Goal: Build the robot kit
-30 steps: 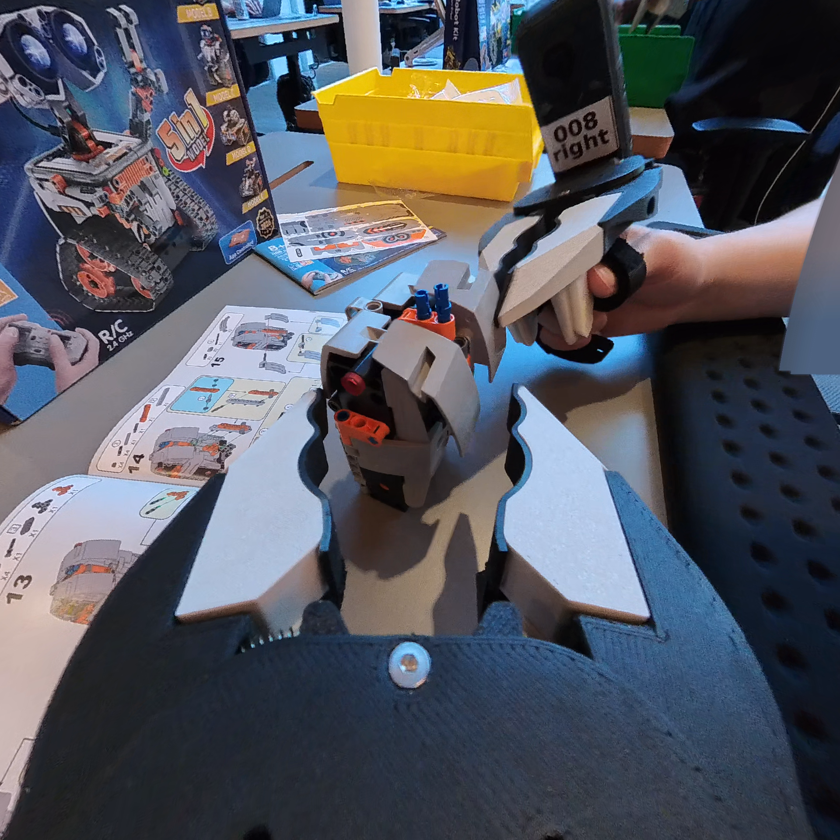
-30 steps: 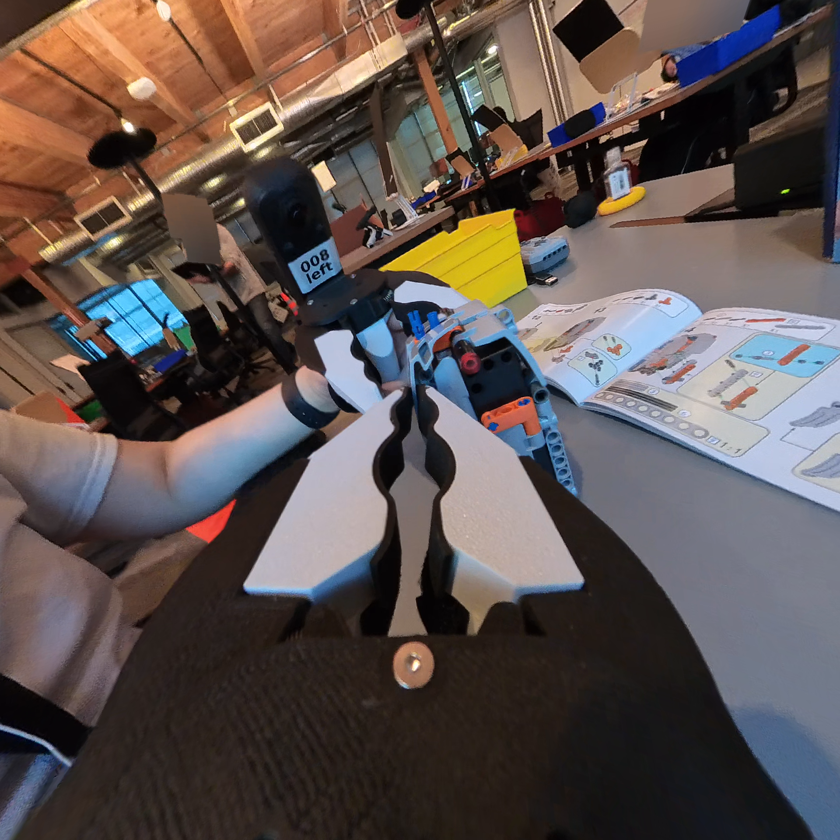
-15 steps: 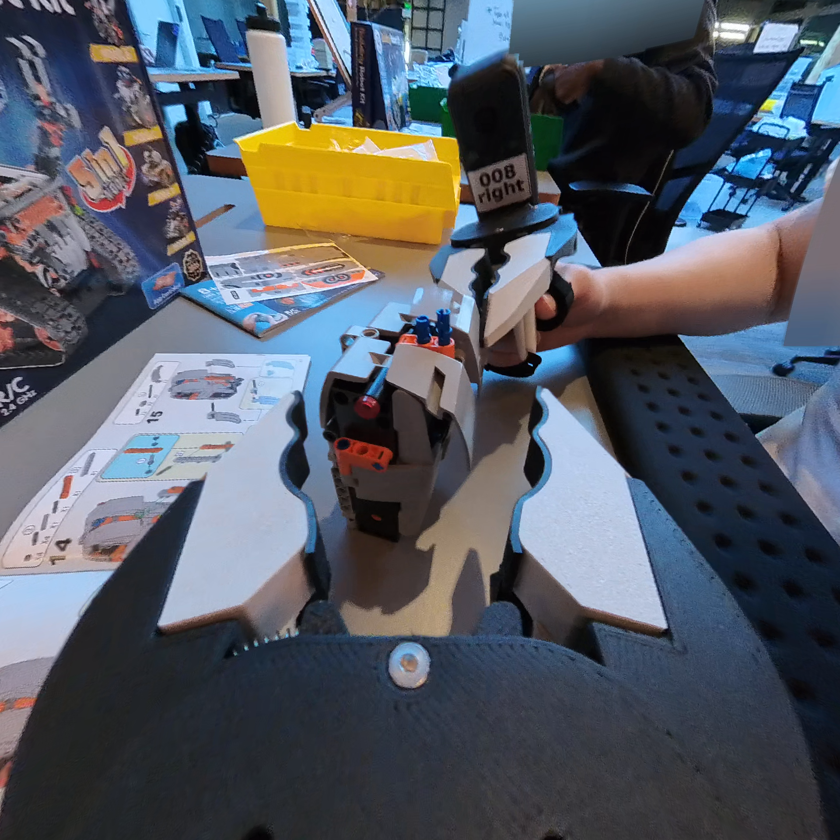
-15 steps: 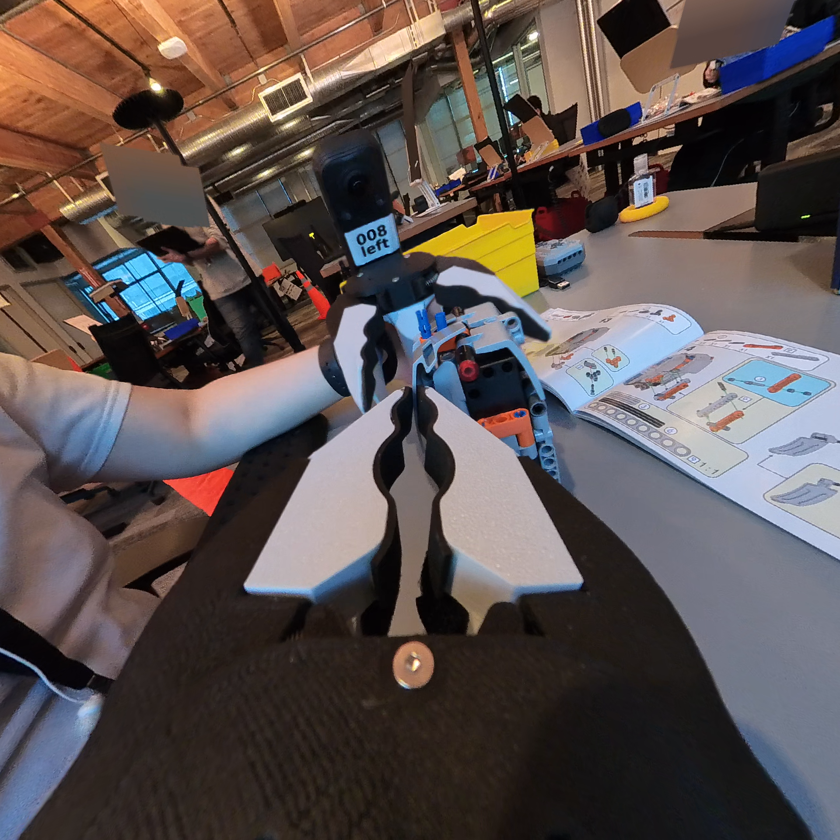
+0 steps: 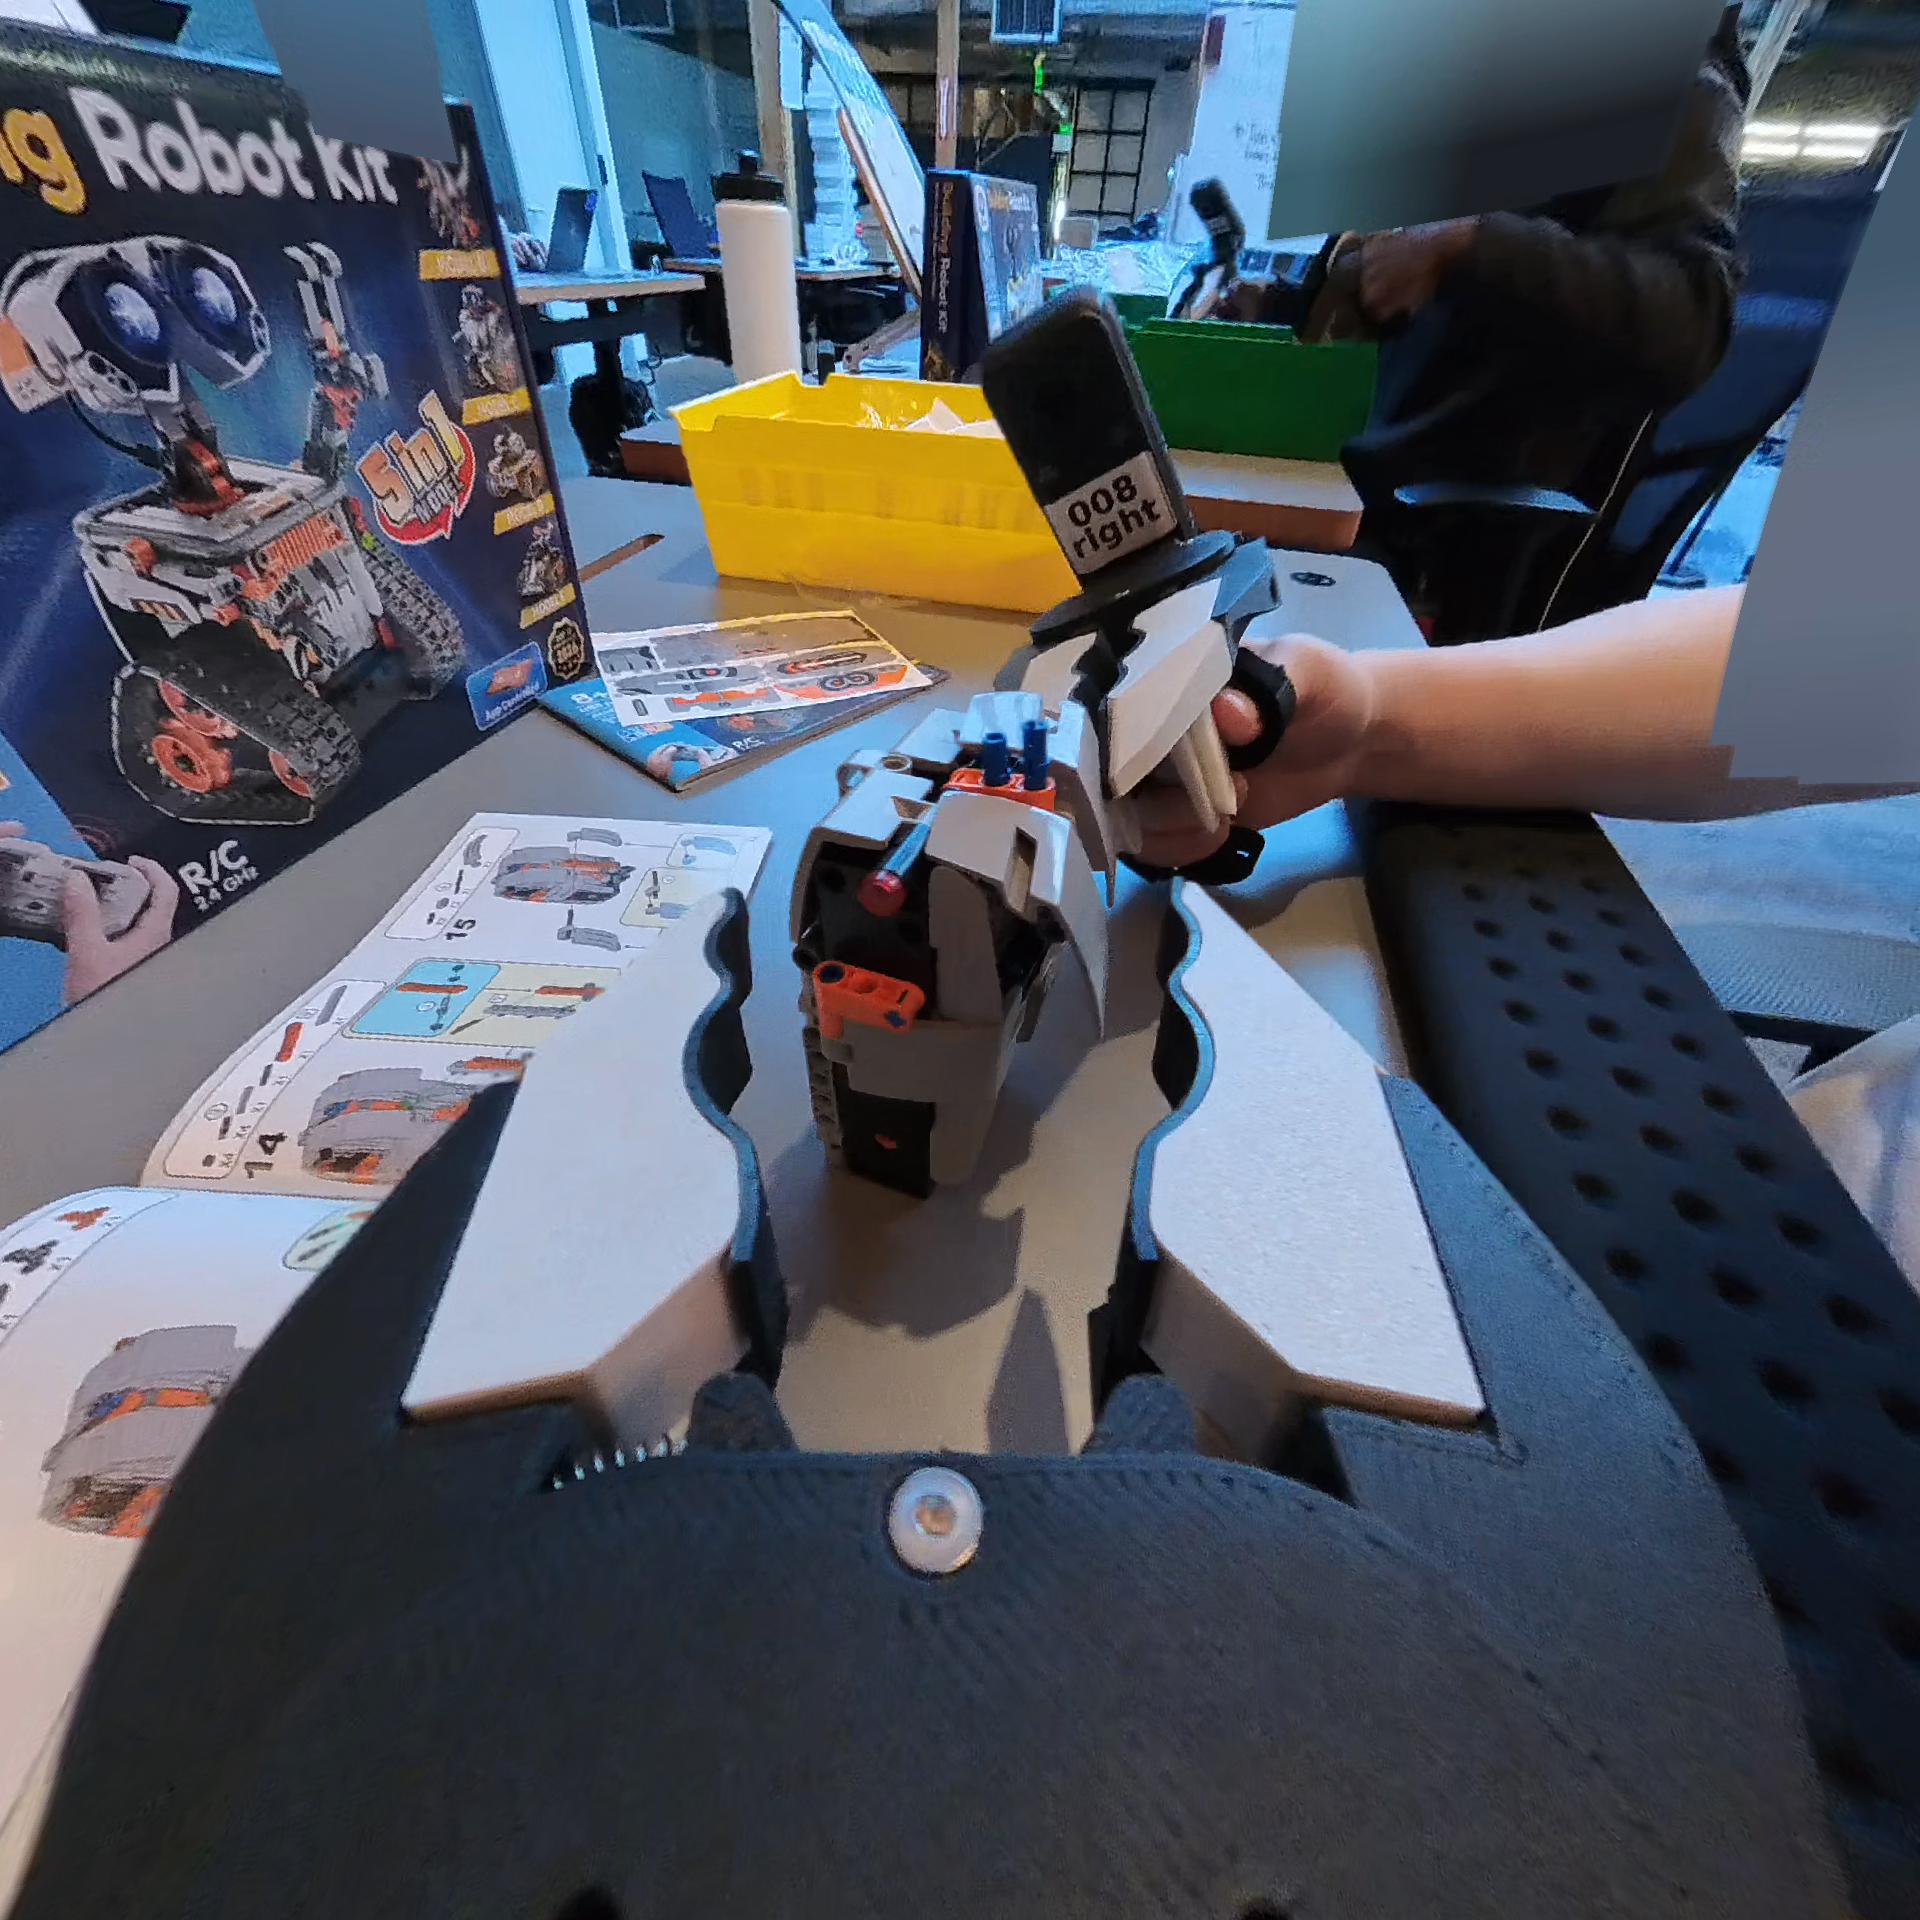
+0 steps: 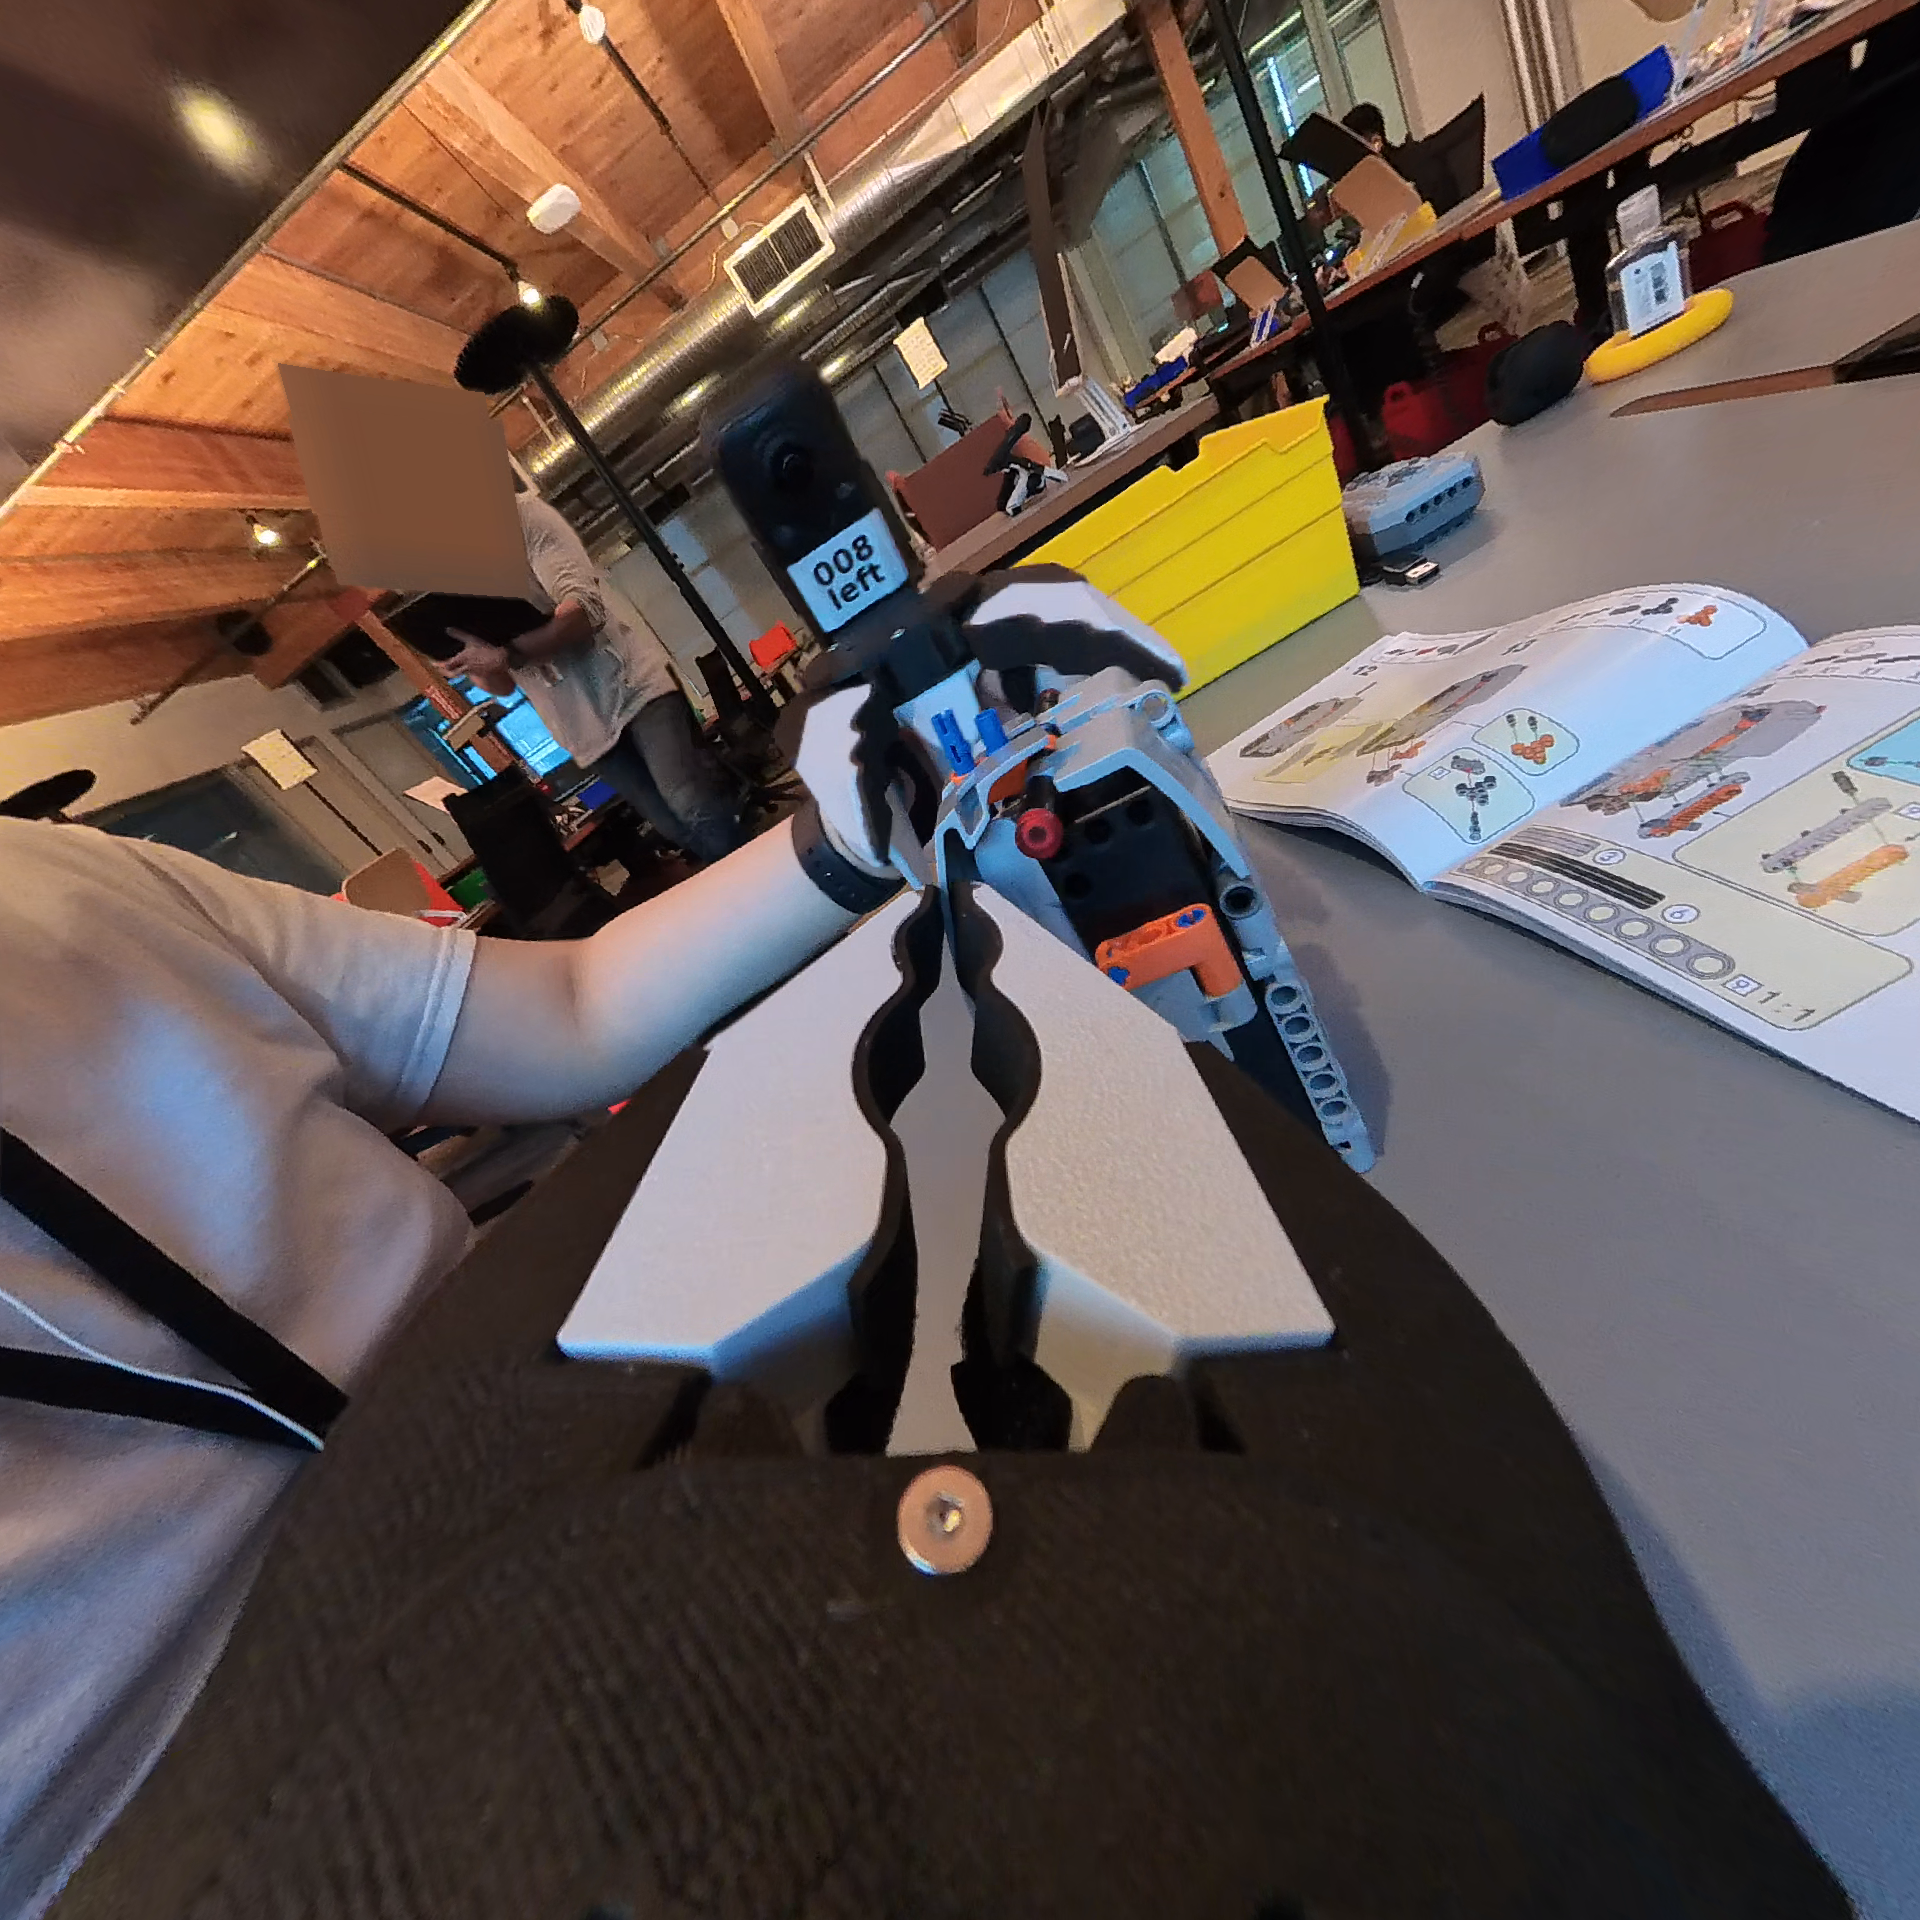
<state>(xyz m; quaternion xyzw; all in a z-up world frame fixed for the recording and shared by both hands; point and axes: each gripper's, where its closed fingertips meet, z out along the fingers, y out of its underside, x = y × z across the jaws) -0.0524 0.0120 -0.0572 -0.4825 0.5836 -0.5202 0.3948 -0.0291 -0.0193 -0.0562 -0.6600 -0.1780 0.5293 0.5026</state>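
Brick-built model (image 5: pixel 935 997) standing upright on grey table (image 5: pixel 644 769), pinched at its upper edge by the closed right gripper (image 6: pixel 951 904), apparently steadying it, while the left gripper (image 5: pixel 951 997) flanks it with jaws wide apart.

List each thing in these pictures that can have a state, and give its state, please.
left gripper: open, fingers either side of the model, not touching.
right gripper: shut on the model's grey panel.
brick model: upright on the table, partly built.
instruction booklet: open, flat.
yellow bin: open top, holds clear bags.
kit box: standing.
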